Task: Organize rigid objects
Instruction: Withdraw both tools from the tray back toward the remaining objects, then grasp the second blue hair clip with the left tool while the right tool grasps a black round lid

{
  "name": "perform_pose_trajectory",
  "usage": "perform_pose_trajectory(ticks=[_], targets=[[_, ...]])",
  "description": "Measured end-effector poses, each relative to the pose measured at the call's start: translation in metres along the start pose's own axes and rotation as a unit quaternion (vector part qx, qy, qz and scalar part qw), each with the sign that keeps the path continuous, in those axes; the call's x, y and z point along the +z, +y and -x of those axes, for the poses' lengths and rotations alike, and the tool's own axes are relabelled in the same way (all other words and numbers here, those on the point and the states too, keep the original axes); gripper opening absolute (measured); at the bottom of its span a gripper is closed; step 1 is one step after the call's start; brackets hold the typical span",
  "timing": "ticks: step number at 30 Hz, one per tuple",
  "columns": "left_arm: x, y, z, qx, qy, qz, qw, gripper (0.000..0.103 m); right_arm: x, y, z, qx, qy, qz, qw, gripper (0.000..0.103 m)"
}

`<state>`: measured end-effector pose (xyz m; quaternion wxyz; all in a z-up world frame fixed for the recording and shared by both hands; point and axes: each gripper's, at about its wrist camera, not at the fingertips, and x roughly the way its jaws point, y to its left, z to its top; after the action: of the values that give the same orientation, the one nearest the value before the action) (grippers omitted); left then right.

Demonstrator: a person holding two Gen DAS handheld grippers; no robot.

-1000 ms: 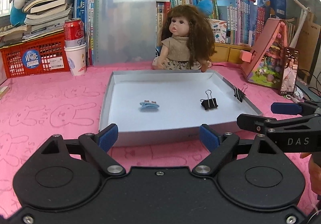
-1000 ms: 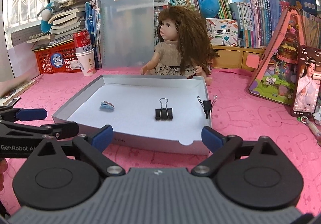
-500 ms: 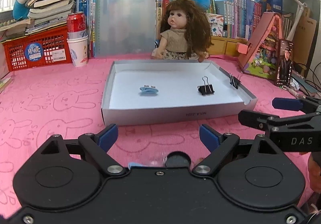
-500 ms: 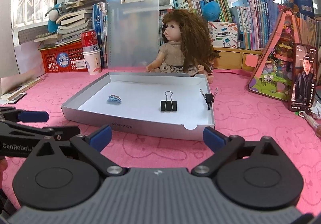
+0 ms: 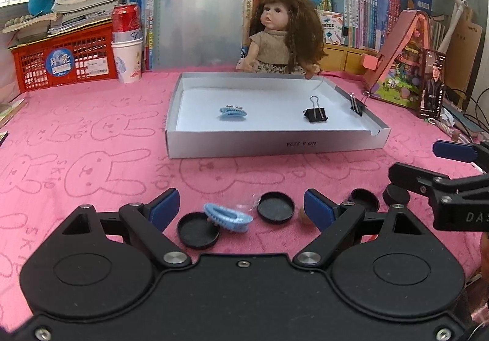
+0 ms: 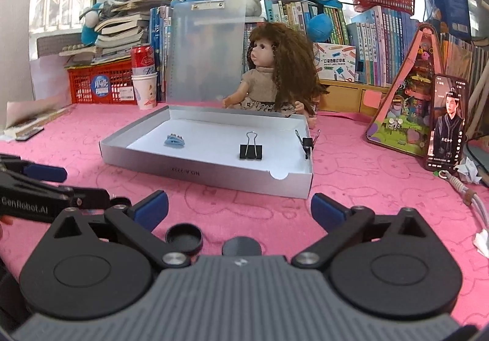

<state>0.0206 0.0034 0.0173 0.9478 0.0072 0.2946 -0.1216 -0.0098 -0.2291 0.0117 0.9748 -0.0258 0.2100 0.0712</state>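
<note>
Both grippers have drawn back from the tray point(image 5: 275, 145) toward the near edge of the pink table point(image 5: 76, 133), so small things that were out of sight a second ago now lie between their fingers. Each gripper points forward and somewhat downward, side by side, the right one's fingers showing at the right edge of the left wrist view.

Left gripper point(image 5: 241, 208): jaws wide apart, holding nothing. Between its fingers on the cloth lie a blue hair clip point(image 5: 228, 216), a black cap point(image 5: 198, 229) touching it on the left, and a second cap point(image 5: 275, 207) just to its right.

Right gripper point(image 6: 240, 208): jaws also wide apart and empty. An upturned cap point(image 6: 184, 238) and a flat black disc point(image 6: 241, 245) lie close in front of its body.

Inside the tray, a second blue clip point(image 5: 232, 112) lies left of centre, a black binder clip point(image 5: 315, 112) stands right of centre, and another binder clip point(image 5: 357, 105) sits on the right wall. A doll point(image 5: 282, 35) sits behind the far edge.
</note>
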Motion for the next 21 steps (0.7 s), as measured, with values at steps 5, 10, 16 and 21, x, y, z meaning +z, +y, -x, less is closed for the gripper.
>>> perform_pose_trajectory(ticks=[5,10,16,21], targets=[[-0.007,0.008,0.004,0.016,0.002,0.014,0.9998,0.087,-0.009,0.002,-0.001,-0.011,0.014,0.009,1.0,0.103],[-0.01,0.018,0.006,0.024,0.002,0.025,0.9994,0.083,-0.016,0.002,-0.007,-0.033,0.028,0.013,0.999,0.103],[-0.009,0.016,0.006,0.015,-0.005,-0.008,0.9998,0.067,-0.021,0.004,-0.012,-0.049,0.041,0.031,0.997,0.103],[-0.009,0.008,0.0,0.01,0.001,-0.034,0.9994,0.056,-0.022,0.0,-0.015,-0.04,0.05,0.021,0.998,0.102]])
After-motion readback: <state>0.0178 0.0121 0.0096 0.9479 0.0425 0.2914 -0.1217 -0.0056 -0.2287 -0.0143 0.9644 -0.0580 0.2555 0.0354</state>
